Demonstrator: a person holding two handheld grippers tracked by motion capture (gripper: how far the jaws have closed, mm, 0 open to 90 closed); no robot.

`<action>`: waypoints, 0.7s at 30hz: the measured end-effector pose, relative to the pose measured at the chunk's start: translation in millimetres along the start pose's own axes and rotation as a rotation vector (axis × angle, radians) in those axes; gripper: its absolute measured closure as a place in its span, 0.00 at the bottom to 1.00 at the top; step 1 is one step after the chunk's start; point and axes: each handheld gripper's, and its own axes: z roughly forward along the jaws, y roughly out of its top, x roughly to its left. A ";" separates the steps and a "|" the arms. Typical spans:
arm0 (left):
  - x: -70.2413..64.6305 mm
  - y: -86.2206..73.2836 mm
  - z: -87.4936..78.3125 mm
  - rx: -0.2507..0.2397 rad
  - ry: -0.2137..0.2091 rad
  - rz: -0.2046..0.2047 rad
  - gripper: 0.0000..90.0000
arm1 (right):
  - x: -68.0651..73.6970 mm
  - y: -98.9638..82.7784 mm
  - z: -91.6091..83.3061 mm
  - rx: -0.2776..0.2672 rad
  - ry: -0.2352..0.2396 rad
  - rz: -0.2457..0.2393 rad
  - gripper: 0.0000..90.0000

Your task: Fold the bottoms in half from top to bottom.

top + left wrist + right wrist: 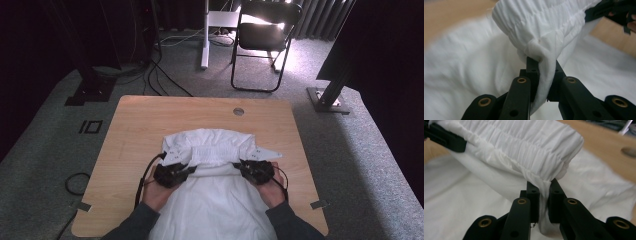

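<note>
A white garment with a gathered elastic waistband lies on the wooden table, its near part hanging over the front edge. My left gripper is shut on the waistband's left end; in the left gripper view the white cloth is pinched between the black jaws. My right gripper is shut on the waistband's right end. The band is stretched between both grippers and held above the rest of the cloth. The far part of the garment is bunched behind the band.
A round hole sits near the table's far edge. A black folding chair and a white post stand on the grey carpet beyond. Black stands and cables lie to the far left, another stand at the right.
</note>
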 end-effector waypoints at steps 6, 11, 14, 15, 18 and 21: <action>3.9 -35.4 29.3 0.132 0.024 -0.013 0.92 | 12.8 -46.9 28.5 0.159 0.046 0.036 0.92; 13.7 -31.1 35.7 0.142 0.051 0.031 0.91 | 14.2 -52.4 43.8 0.219 0.037 0.040 0.91; 24.0 -24.1 41.8 0.140 0.096 0.068 0.90 | 11.3 -48.3 50.5 0.218 0.036 0.060 0.91; 29.1 -21.4 43.8 0.140 0.101 0.069 0.90 | 11.0 -47.0 53.3 0.214 0.029 0.062 0.91; 41.5 -14.1 49.3 0.140 0.120 0.079 0.90 | 7.1 -41.7 64.5 0.196 0.018 0.069 0.90; 56.6 -1.8 57.1 0.159 0.145 0.092 0.90 | 1.2 -35.6 73.8 0.191 0.014 0.083 0.90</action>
